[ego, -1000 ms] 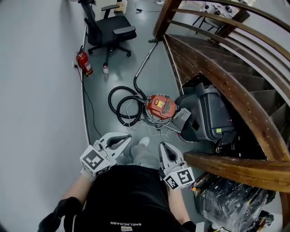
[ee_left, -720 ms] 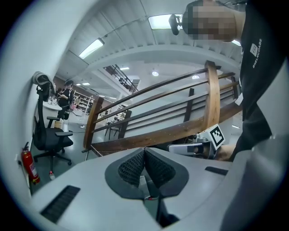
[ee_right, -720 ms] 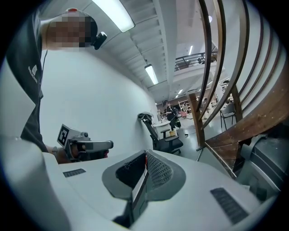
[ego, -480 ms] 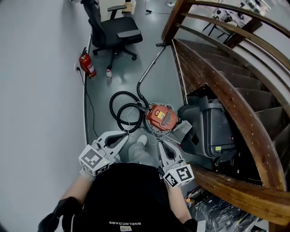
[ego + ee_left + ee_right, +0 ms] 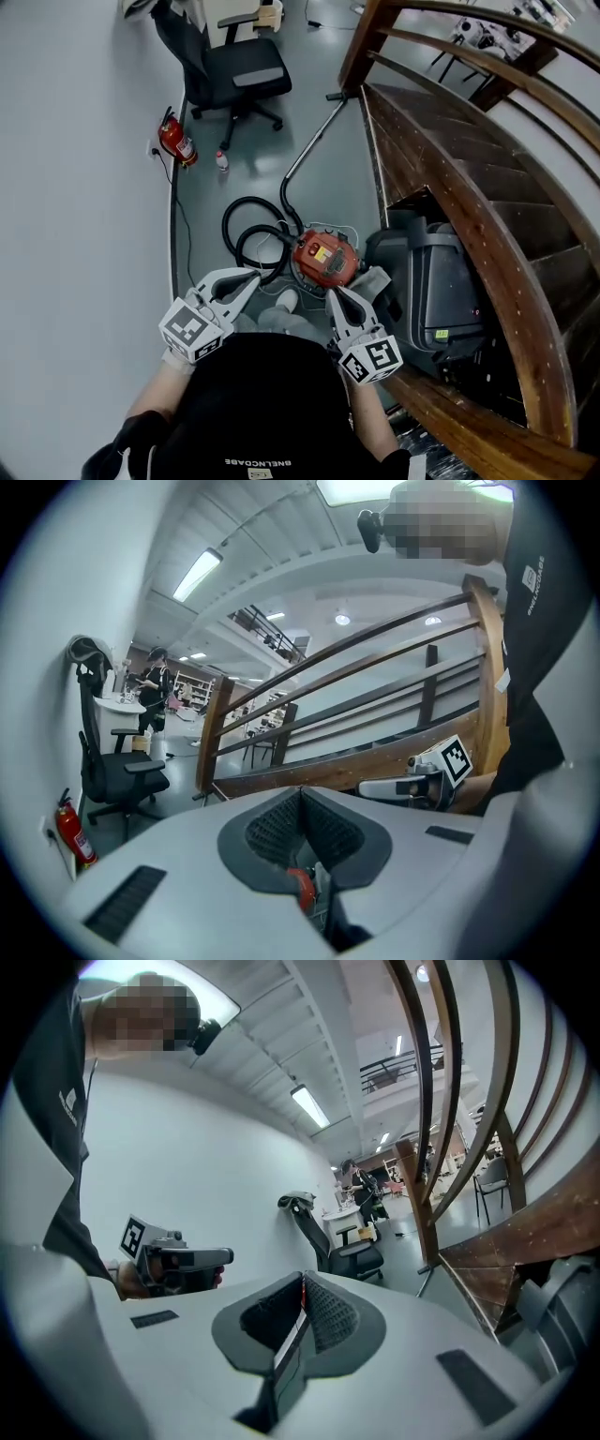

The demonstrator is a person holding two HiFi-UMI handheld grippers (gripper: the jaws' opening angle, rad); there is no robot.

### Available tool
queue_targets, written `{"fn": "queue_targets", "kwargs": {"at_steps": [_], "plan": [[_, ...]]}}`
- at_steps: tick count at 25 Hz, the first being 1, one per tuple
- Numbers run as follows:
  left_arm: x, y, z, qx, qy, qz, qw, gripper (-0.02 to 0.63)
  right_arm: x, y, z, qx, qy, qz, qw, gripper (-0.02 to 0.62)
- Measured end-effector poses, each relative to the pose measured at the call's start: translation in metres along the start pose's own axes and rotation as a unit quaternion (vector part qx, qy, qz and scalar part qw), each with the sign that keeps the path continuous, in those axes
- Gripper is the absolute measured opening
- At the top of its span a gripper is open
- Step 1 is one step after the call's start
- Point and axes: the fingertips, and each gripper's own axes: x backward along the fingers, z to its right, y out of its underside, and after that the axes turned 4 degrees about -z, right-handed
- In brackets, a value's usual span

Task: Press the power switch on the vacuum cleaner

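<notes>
Jaws on the left gripper (image 5: 251,277) and the right gripper (image 5: 334,298) are clenched on nothing, and both grippers are held near the person's waist, pointing out over the grey floor (image 5: 211,187). Just beyond the two tips, a little to the right, the round red vacuum cleaner (image 5: 322,257) sits on that floor. Its looped black hose (image 5: 246,230) lies to the left and a dark grey plastic bin (image 5: 436,272) to the right, under the brown wooden staircase (image 5: 441,141). The power switch is too small to pick out among the marks on the lid. A clean press likely means crouching, bringing one closed tip straight down on the switch, and keeping the light body from sliding. Against half a second earlier, the vacuum cleaner lies closer to the grippers, whose pose is unchanged.
</notes>
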Motion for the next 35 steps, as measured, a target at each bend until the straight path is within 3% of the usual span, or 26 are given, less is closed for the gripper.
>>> {"fn": "queue_targets", "kwargs": {"at_steps": [7, 22, 35], "plan": [[-0.041, -0.005, -0.001, 0.016, 0.008, -0.015, 0.9997, 0.015, -0.01, 0.004, 0.052, -0.019, 0.009, -0.029, 0.999, 0.028], [-0.062, 0.003, -0.059, 0.034, 0.031, -0.056, 0.9974, 0.015, -0.077, 0.029, 0.088, -0.037, 0.045, -0.101, 0.993, 0.028], [-0.073, 0.016, -0.115, 0.054, 0.011, -0.095, 0.994, 0.015, -0.15, 0.1, 0.151, -0.045, 0.072, -0.19, 0.978, 0.028]]}}
